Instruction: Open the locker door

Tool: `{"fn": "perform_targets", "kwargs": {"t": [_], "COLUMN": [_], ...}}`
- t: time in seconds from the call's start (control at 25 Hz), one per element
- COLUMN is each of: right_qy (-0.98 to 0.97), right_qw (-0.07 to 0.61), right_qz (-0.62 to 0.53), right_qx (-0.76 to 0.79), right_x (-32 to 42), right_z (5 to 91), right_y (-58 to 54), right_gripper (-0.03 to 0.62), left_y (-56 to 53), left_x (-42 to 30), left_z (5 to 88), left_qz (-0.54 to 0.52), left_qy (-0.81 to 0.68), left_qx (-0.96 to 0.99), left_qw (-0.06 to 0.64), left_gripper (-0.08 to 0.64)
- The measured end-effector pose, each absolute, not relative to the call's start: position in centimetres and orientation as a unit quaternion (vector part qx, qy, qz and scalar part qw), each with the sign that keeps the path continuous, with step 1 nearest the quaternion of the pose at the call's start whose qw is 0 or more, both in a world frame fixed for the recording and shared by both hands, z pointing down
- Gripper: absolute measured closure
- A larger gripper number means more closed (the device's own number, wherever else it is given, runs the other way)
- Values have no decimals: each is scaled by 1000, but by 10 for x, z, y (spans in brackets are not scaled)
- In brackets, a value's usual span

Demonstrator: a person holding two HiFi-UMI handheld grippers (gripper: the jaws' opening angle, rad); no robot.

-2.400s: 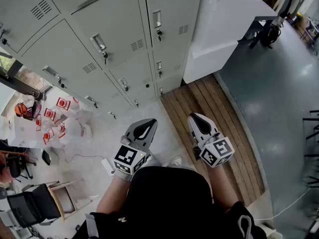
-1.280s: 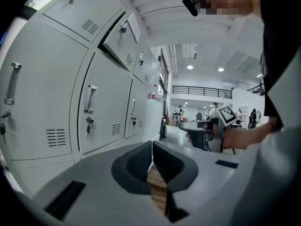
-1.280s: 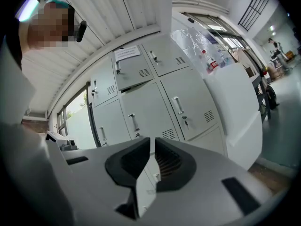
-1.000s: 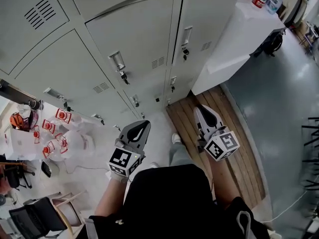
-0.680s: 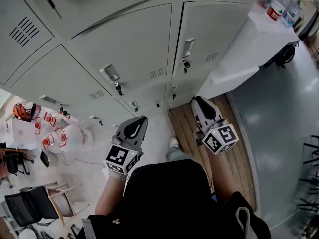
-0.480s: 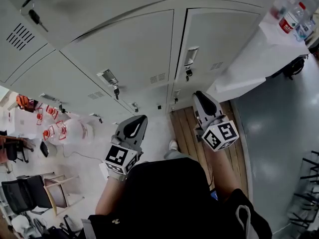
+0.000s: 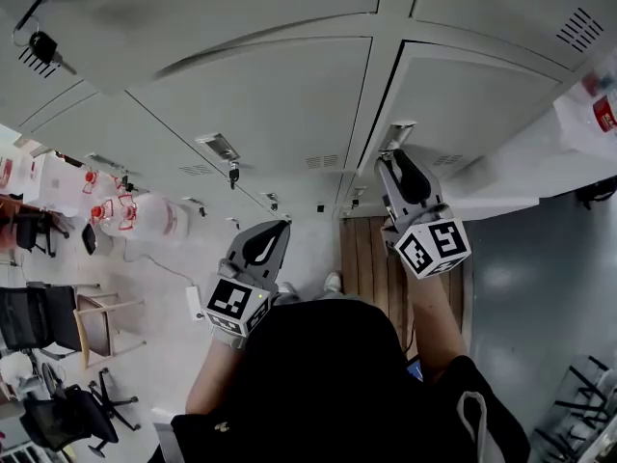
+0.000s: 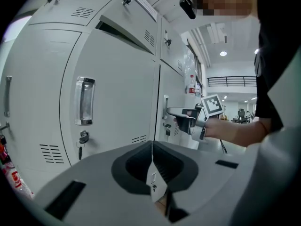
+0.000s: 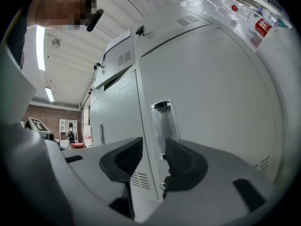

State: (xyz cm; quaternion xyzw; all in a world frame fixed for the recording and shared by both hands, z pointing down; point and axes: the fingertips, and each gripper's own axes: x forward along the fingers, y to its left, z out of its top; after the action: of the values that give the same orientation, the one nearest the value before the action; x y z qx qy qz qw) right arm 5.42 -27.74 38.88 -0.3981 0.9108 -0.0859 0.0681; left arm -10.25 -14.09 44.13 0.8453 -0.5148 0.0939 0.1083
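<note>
The grey locker door (image 7: 472,95) at the right carries a recessed metal handle (image 7: 398,133) on its left edge. My right gripper (image 7: 392,159) is raised with its tips just below that handle. In the right gripper view its jaws are opening, and the handle (image 9: 162,121) and door edge show in the gap between them, untouched by the pads. My left gripper (image 7: 273,230) hangs lower, in front of the left locker door (image 7: 260,95), shut with nothing in it. The left gripper view shows its jaws closed (image 8: 152,147) and the right gripper (image 8: 188,119) at the far handle.
Neighbouring lockers have handles (image 8: 84,100) with keys hanging below (image 7: 232,173). A white table with bottles (image 7: 603,114) stands close on the right. A wooden strip (image 7: 362,249) runs along the floor. Chairs (image 7: 39,321) and red-printed bags (image 7: 145,215) lie at the left.
The lockers have come closer and fill more of the head view. My right gripper has risen to the handle and its jaws have parted. The left gripper stayed low and shut.
</note>
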Motion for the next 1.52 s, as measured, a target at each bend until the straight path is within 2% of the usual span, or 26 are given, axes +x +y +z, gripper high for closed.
{"fn": "perform_targets", "kwargs": {"t": [0.48,0.72,1.08,1.52], "right_qy": [911,900,896,893], "right_qw": [52,76,71,55], "right_qz": [-72,-85,-99,-79], "right_qx": [-403,-421,-427,-440], "right_x": [27,33,34,46], "right_z": [385,384,386,386], "right_y": [-318,-321,-317,-281], "right_gripper": [420,448,471,468], "left_y": [-153,-151,-155,-152], "left_x": [-133,-143,-134,-120], "left_z": [439,443,445,446], "left_qz": [96,99,99,90], "left_qy": [-536,-537,-513,-467], "left_qx": [832,830,845,872], "left_qw": [106,113,116,112], "left_gripper": [537,537,537,537]}}
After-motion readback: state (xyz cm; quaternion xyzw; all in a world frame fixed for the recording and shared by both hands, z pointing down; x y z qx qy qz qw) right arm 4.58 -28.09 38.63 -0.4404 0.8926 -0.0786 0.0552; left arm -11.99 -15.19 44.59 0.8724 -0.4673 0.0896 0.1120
